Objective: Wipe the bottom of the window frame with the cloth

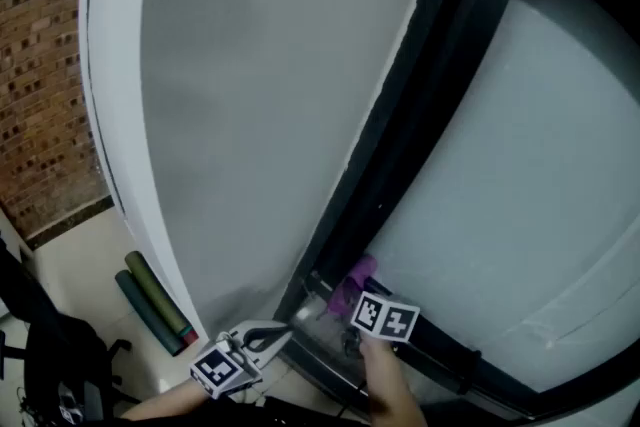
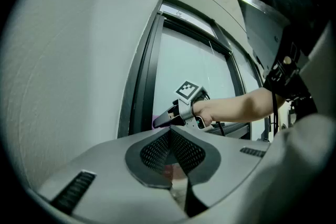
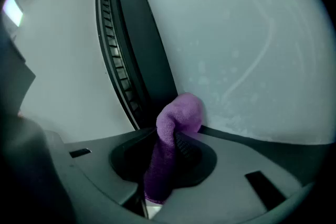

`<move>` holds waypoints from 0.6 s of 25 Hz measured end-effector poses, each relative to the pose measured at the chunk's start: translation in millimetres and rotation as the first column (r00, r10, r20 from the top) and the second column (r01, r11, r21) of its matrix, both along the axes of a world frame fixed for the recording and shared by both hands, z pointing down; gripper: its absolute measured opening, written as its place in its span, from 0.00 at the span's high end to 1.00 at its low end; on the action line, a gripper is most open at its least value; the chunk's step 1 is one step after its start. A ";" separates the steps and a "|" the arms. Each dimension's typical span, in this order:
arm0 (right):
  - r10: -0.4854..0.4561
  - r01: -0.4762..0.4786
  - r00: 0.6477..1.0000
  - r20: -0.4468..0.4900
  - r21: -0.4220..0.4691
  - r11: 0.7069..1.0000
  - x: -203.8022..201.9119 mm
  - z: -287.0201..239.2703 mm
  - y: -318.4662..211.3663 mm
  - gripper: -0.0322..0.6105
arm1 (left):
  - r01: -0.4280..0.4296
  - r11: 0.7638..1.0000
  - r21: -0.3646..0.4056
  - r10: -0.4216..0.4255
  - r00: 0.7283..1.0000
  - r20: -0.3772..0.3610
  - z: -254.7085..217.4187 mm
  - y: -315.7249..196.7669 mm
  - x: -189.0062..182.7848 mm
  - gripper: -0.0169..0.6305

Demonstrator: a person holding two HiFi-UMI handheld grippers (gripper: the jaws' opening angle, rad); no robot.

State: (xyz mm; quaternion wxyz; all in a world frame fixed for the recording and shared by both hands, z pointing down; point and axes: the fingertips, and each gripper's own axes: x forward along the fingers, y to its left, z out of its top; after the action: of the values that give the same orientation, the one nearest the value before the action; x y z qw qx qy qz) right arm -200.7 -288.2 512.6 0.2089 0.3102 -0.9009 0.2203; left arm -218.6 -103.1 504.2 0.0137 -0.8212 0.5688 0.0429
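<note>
This is looking like a plain indoor room, perhaps an office or a studio; which of the two is not showing. A tall window is running down the scene, its dark frame (image 1: 440, 85) holding frosted glass (image 1: 540, 165), with a smooth white wall (image 1: 270, 95) standing beside it. A brick wall (image 1: 40, 65) is showing at the left. Two rolled mats (image 1: 155, 305) are lying on the pale floor (image 1: 75, 260), and black gear (image 1: 50, 355) is standing near them.
</note>
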 end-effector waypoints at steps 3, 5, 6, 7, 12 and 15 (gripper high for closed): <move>-0.010 0.012 0.997 -0.070 0.030 0.999 -2.2 1.3 -4.1 0.82 | 0.002 1.000 0.012 -0.002 1.000 0.007 -4.3 -1.4 0.6 0.97; -0.032 0.035 0.994 -0.100 0.030 0.999 -2.6 2.7 -6.8 0.82 | 0.009 1.000 0.017 -0.009 1.000 0.007 -6.1 -2.7 -1.0 0.97; -0.046 0.048 0.993 -0.106 0.020 0.999 -2.7 3.2 -7.9 0.82 | 0.012 1.000 0.017 -0.013 1.000 0.005 -6.2 -3.2 -1.8 0.97; -0.057 0.058 0.992 -0.109 0.007 0.998 -3.0 3.7 -8.9 0.82 | 0.015 1.000 0.014 -0.015 1.000 0.005 -5.8 -3.7 -2.6 0.97; -0.052 0.049 0.995 -0.084 -0.046 0.998 -6.3 6.5 -13.0 0.82 | 0.017 1.000 0.017 -0.018 1.000 0.008 -5.4 -4.9 -5.1 0.97; -0.024 0.021 0.999 -0.030 -0.094 0.995 -4.0 6.5 -15.1 0.82 | 0.019 1.000 0.025 -0.019 1.000 0.008 -7.6 -5.7 -5.9 0.97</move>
State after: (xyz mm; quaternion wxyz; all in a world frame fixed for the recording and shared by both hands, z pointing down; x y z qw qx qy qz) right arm -204.7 -303.2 519.1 0.2395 0.2934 -0.8897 0.2550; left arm -224.5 -108.8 496.5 0.0270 -0.8158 0.5758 0.0464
